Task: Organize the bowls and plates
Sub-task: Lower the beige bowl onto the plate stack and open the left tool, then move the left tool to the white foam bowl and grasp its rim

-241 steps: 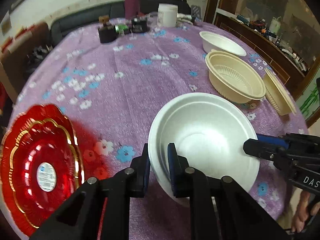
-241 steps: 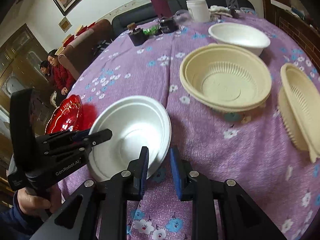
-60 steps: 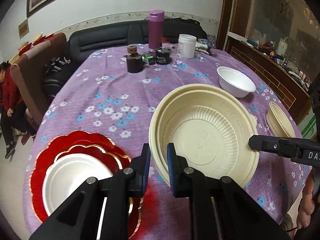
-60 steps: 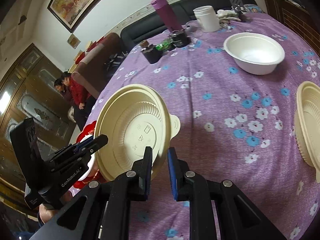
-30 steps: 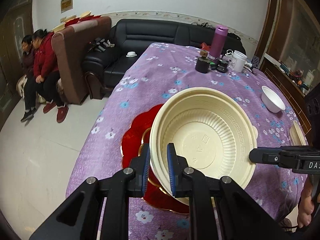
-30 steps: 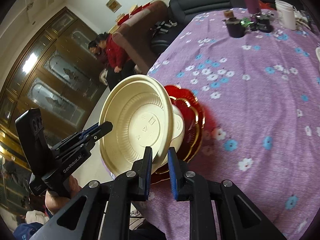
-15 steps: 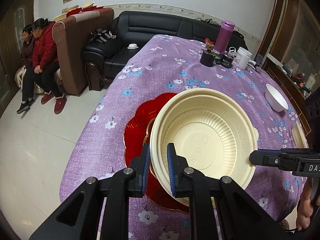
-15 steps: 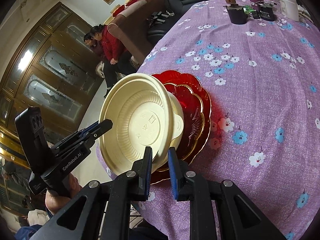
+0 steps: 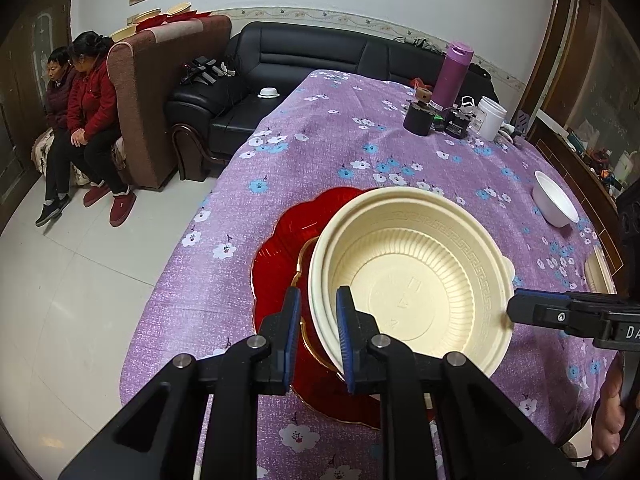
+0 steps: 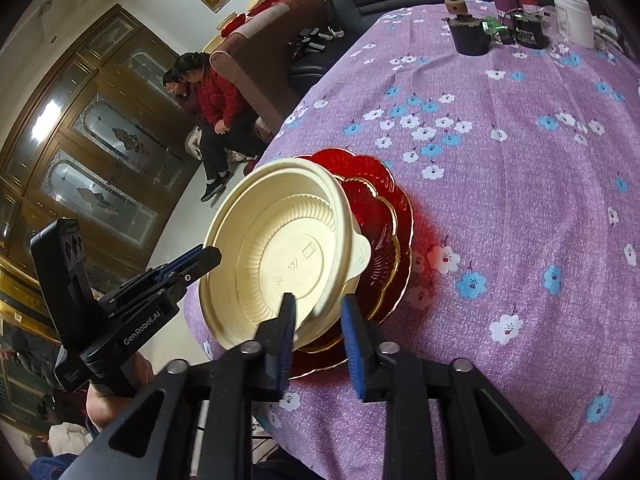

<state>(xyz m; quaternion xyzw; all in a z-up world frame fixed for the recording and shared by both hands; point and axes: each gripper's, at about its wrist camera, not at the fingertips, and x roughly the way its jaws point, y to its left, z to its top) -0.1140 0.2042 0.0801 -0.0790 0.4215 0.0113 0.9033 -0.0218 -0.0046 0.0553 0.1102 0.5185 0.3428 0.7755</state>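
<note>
- Writing: my left gripper (image 10: pixel 208 258) carries "GenRobot.AI" on its body in the right wrist view. My right gripper (image 9: pixel 516 308) shows only "DA" at the picture's edge in the left wrist view. The cream bowl (image 9: pixel 412 284) has moulded marks on its floor that I cannot read.
- Cream bowls: one in my claws, resting on the red plates (image 9: pixel 276 264). A white rim shows beneath it, one or two bowls, I cannot tell. One more cream rim (image 9: pixel 596 272) sits right of the red plates, at the table's edge.
- Red plates: two, scalloped and gold-edged, the smaller nested on the larger.
- White bowl (image 9: pixel 554 200): one, well apart from the red plates, far right.
- Beyond the red plates, at the far end of the table: one purple flask (image 9: pixel 452 74), one dark cup (image 9: pixel 418 118), one white jar (image 9: pixel 490 118).
- Left claw: its jaws are opening, with the cream bowl's near rim between them; the right pad lies on the bowl's inner wall, the left pad stands clear of it.
- Right claw: its jaws are opening, the bowl's opposite rim between them, pads no longer pressing.
- Edges: the red plates lie near the edge of the purple flowered tablecloth (image 10: pixel 500 152), with floor just past it. Open cloth lies between the red plates and the flask.
- Two people (image 9: pixel 80 92) sit on a sofa, well apart from the red plates.
</note>
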